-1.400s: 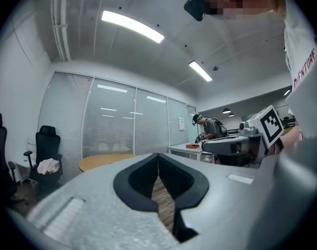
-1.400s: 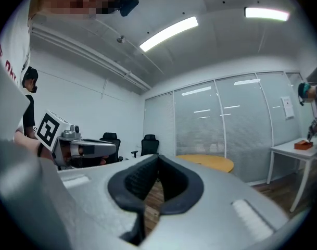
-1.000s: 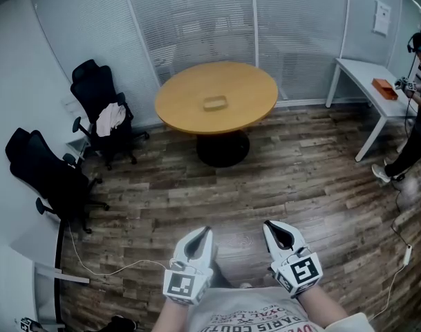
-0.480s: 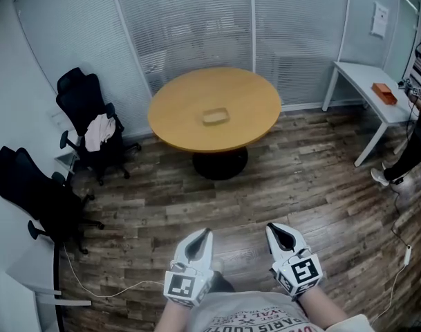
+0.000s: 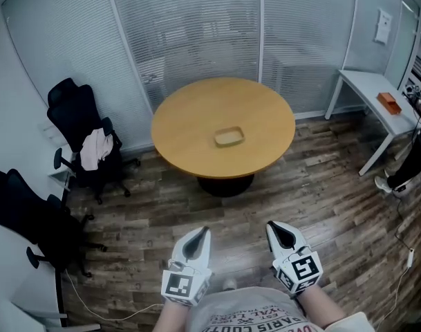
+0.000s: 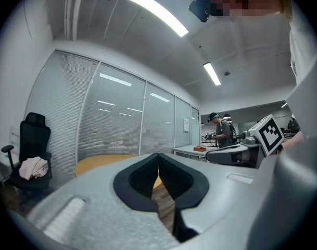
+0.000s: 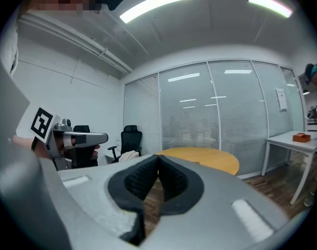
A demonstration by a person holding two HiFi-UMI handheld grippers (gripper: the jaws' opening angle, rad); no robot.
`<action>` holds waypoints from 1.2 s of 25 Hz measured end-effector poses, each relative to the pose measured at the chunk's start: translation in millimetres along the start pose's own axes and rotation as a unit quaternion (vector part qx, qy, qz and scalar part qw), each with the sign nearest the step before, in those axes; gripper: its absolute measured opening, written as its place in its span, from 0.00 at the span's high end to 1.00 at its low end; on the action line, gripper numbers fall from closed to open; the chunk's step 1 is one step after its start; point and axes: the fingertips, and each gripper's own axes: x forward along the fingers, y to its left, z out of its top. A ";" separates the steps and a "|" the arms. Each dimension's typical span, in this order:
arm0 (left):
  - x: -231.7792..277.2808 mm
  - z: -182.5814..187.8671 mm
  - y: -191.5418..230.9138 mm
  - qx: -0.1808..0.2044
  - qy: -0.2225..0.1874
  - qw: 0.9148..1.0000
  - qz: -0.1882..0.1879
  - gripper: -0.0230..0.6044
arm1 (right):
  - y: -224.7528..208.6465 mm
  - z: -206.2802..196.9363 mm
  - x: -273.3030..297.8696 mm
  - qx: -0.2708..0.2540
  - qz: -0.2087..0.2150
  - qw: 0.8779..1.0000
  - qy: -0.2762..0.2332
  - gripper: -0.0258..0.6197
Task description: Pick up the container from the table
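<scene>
Walking toward the round table (image 5: 189,126), I have it sitting larger and lower in the head view than a second ago, so the gap is closing but I judge it not yet within reach. The container (image 5: 229,137) rests near the tabletop's middle, alone. My left gripper (image 5: 198,241) and right gripper (image 5: 278,235) are held out side by side in front of my chest, each with its jaws pressed together and nothing between them; they will need to open before the grasp. Bare wood floor (image 5: 300,199) lies between me and the table. Two black chairs (image 5: 75,109), one draped with cloth (image 5: 95,149), stand off left, a white desk (image 5: 366,88) and a person (image 5: 414,161) off right, a cable (image 5: 106,303) trails at lower left.
</scene>
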 end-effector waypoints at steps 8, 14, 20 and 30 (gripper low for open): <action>48.4 -10.2 61.4 -0.012 0.012 1.000 -0.001 0.95 | -11.2 -1.5 78.3 0.008 -0.003 1.000 0.018 0.96; 97.5 -13.1 86.0 -0.005 0.015 1.000 0.017 0.95 | -42.1 3.0 132.9 0.009 0.018 1.000 0.011 0.96; 161.7 -12.1 112.6 0.001 0.014 0.998 0.064 0.95 | -93.1 11.7 203.8 0.005 0.061 0.998 0.002 0.96; 322.4 -1.2 138.9 -0.013 0.013 0.992 0.128 0.95 | -232.3 34.9 316.5 0.005 0.108 0.994 0.016 0.96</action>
